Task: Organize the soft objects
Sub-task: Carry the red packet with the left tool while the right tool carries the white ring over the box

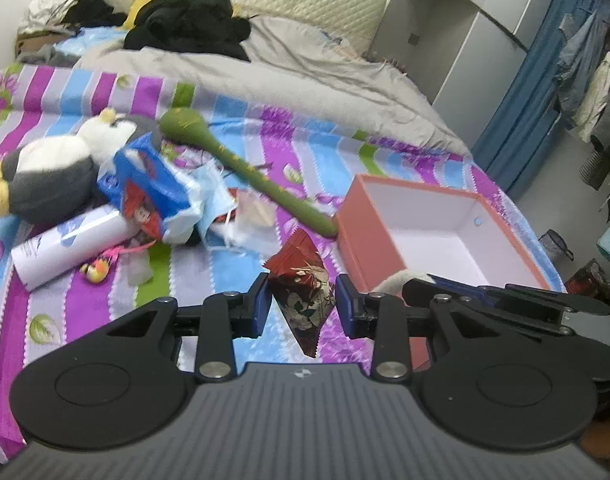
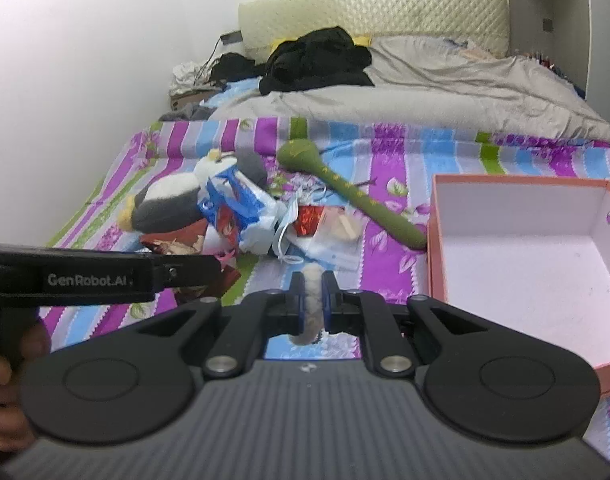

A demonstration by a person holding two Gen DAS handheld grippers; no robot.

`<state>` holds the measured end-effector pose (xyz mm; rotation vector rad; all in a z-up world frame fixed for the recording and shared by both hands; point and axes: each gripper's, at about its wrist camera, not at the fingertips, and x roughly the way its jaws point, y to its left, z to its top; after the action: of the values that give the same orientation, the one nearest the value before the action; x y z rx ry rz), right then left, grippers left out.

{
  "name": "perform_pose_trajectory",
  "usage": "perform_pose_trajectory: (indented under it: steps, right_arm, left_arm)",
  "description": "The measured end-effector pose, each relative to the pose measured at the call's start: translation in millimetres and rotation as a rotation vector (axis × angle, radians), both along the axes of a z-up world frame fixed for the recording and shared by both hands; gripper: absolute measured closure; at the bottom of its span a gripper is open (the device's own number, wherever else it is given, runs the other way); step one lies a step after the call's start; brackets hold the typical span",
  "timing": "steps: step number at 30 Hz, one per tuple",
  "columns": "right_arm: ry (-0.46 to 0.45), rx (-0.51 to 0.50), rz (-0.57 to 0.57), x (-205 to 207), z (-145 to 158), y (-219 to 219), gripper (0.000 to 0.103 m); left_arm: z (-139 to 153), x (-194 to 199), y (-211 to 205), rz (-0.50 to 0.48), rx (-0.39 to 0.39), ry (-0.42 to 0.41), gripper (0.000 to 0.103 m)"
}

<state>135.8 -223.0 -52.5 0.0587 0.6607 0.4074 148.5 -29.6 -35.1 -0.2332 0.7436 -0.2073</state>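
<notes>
The left gripper (image 1: 303,304) holds a dark red pouch (image 1: 305,280) between its blue pads, jaws part-way apart and pressed on the pouch's flanks. The pouch hangs point-down, clear of the striped sheet (image 1: 209,288). It looks like a crinkly foil or paper packet: light, easily crushed and probably slick, so a hold across its full middle, as now, seems safer than one on a corner.

The right gripper (image 2: 312,300) has its jaws almost together, pinching a strip of pale fluffy material (image 2: 311,300) that runs between the pads and droops below them. It appears very light and squashy; it should not slip, but any loose end will trail.

The landmark is the orange box (image 1: 355,216), open and white inside, with nothing in the part that shows. Both loads hang just short of its near-left corner, the fluffy strip closer to the rim.

Left of the box lie the remaining things: a green long-handled plush (image 1: 241,160) whose tip touches the box wall, then a blue tissue pack (image 1: 145,184), a white roll (image 1: 69,244) and a grey-and-white plush bird (image 1: 49,176), well apart from the box. The bird is bulky yet soft; its body would suit the jaws best.
</notes>
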Motion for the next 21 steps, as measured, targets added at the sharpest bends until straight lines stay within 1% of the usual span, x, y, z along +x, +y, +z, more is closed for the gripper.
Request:
perform_pose_trajectory:
  steps: [5, 14, 21]
  right_arm:
    - [-0.037, 0.003, -0.012, -4.0, 12.6, -10.1, 0.091]
    - [-0.092, 0.008, -0.043, -5.0, 28.3, -37.0, 0.091]
    - [-0.116, -0.007, -0.108, -0.5, 31.8, -70.3, 0.091]
  left_arm:
    - [16.5, 1.3, -12.6, -0.018, 0.002, -0.038, 0.063]
    - [34.9, 10.6, -41.4, -0.041, 0.001, -0.082, 0.063]
    - [35.8, 29.4, -82.2, -0.104, 0.001, -0.085, 0.063]
